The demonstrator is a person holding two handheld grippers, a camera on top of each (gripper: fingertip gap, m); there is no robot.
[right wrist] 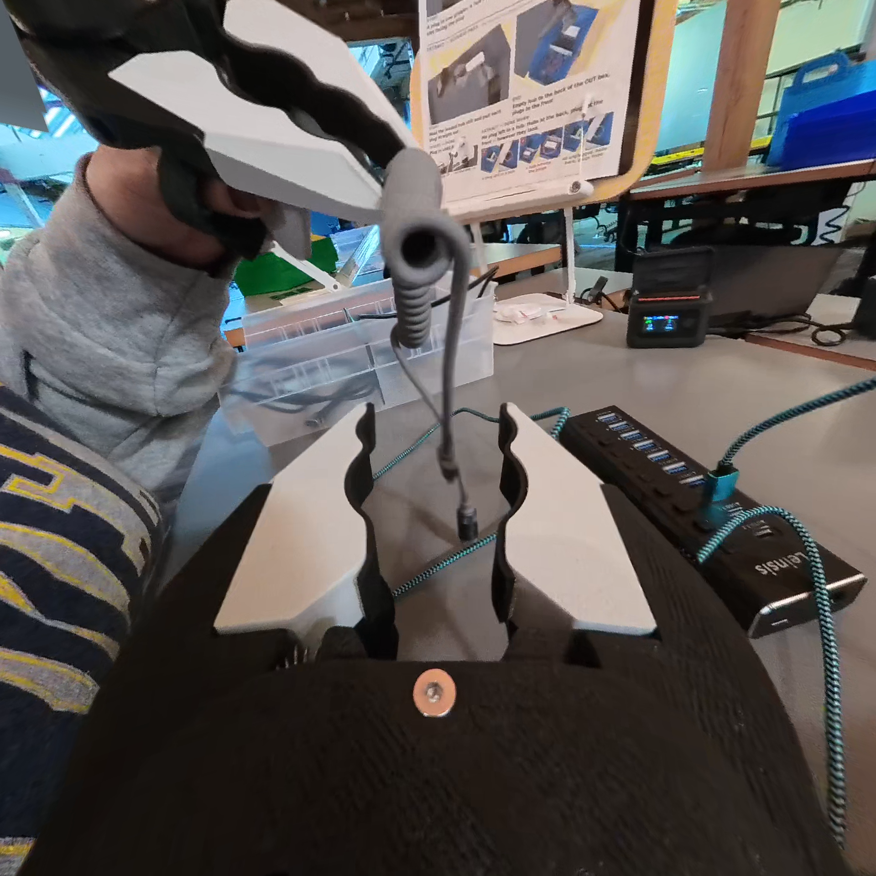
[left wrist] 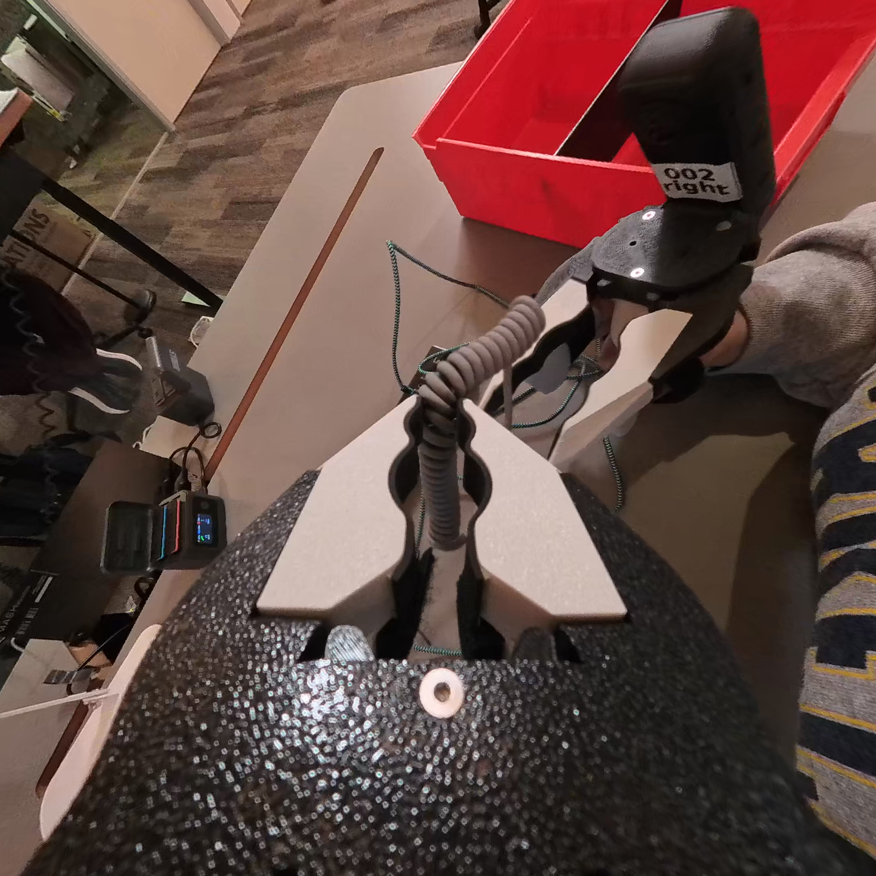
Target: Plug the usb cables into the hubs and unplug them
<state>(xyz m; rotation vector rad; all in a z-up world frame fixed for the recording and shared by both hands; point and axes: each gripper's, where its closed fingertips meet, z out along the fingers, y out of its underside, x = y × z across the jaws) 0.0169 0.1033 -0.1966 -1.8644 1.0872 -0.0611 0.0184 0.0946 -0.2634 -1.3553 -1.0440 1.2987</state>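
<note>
My left gripper (left wrist: 441, 404) is shut on a grey coiled cable (left wrist: 493, 346), held above the table. In the right wrist view the left gripper (right wrist: 393, 187) is at the upper left, and the coiled cable (right wrist: 415, 303) hangs from it. Its dark plug (right wrist: 467, 521) dangles between the fingers of my right gripper (right wrist: 438, 417), which is open and empty. The right gripper also shows in the left wrist view (left wrist: 554, 374). A black multi-port USB hub (right wrist: 663, 479) lies on the table to the right, with a teal plug (right wrist: 721, 488) in it and a teal braided cable (right wrist: 825, 616) trailing.
A red bin (left wrist: 545, 180) stands at the far side of the grey table (left wrist: 360, 265). A clear plastic bin (right wrist: 360, 346) holds cables. A sheet on a stand (right wrist: 516, 95) and a small black device with a lit display (right wrist: 663, 324) are behind. A grey sleeve (right wrist: 109, 332) is at the left. One gripper's finger ends stand about 7 cm off the other's. Between my right fingertips and the black multi-port USB hub (right wrist: 663, 479) there is roughly 12 cm.
</note>
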